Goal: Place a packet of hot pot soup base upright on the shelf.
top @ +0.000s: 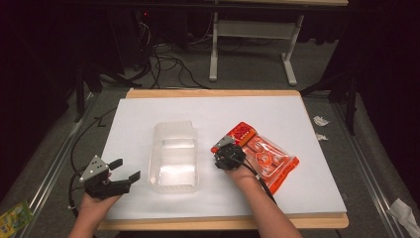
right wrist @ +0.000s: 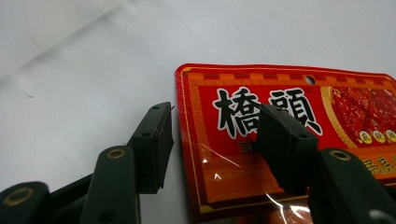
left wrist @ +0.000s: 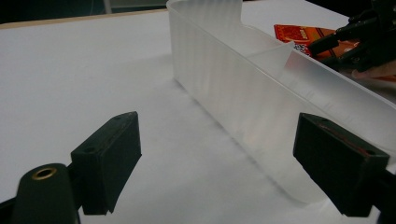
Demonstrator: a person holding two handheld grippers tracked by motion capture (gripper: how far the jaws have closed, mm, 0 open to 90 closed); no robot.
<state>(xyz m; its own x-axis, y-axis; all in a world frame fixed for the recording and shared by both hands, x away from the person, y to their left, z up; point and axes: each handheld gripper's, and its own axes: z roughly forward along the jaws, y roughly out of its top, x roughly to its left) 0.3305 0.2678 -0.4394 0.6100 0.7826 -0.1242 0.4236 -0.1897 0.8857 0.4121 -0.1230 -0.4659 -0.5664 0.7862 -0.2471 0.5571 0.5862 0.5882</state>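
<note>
A red and orange snack packet (top: 267, 158) with a clear window lies flat on the white tabletop (top: 148, 109), right of centre. My right gripper (top: 224, 144) rests at its near-left corner. In the right gripper view its jaws (right wrist: 215, 121) straddle the packet's left edge (right wrist: 280, 93): one jaw stands over the bare table, the other over the printed top, and neither pad presses on it. A clear plastic container (top: 174, 156) stands empty at mid-table. My left gripper (top: 128, 168) is open just left of it, jaws (left wrist: 224, 149) wide, facing its long wall (left wrist: 243, 84).
The tabletop sits on a wooden board with its edge near my arms. Beyond the far edge are floor cables and a white table frame (top: 252, 29). Paper scraps (top: 321, 121) lie on the floor at the right, a green packet (top: 15, 215) at bottom left.
</note>
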